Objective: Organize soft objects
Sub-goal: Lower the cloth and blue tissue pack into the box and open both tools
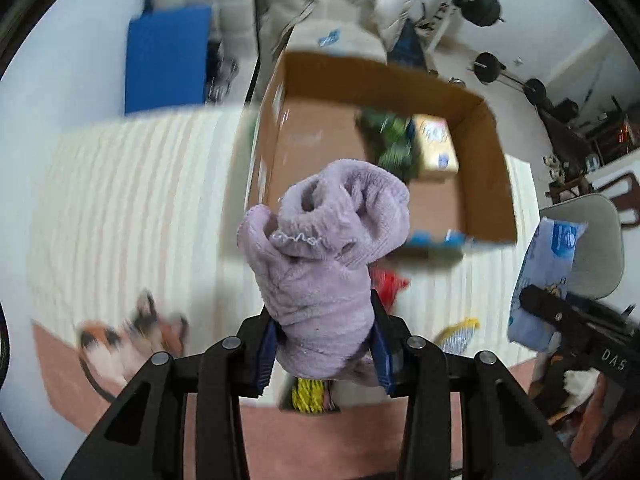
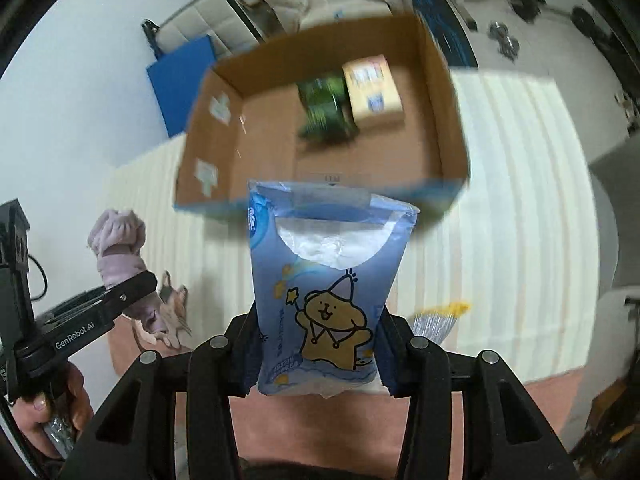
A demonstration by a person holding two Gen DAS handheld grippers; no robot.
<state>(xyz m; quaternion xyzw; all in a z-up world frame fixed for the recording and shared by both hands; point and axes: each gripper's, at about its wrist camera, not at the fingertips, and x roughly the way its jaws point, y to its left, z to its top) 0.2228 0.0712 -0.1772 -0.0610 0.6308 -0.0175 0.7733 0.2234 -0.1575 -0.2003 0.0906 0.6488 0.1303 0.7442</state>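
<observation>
My left gripper (image 1: 324, 344) is shut on a lilac fluffy cloth (image 1: 324, 248), held up in front of an open cardboard box (image 1: 492, 168). My right gripper (image 2: 318, 356) is shut on a blue tissue pack (image 2: 324, 292) with a cartoon bear, held near the box's front edge (image 2: 192, 152). Inside the box lie a green item (image 2: 324, 108) and a yellow pack (image 2: 374, 90). The right wrist view shows the left gripper (image 2: 100, 304) with the lilac cloth (image 2: 118, 248) at left; the left wrist view shows the tissue pack (image 1: 548, 280) at right.
The box stands on a cream striped rug (image 1: 120, 208). On the floor lie a cat-patterned soft toy (image 1: 120, 340), a red item (image 1: 390, 286) and a yellow-edged item (image 2: 436, 318). A blue mat (image 1: 166, 60) leans on the wall; weights (image 1: 484, 4) stand behind.
</observation>
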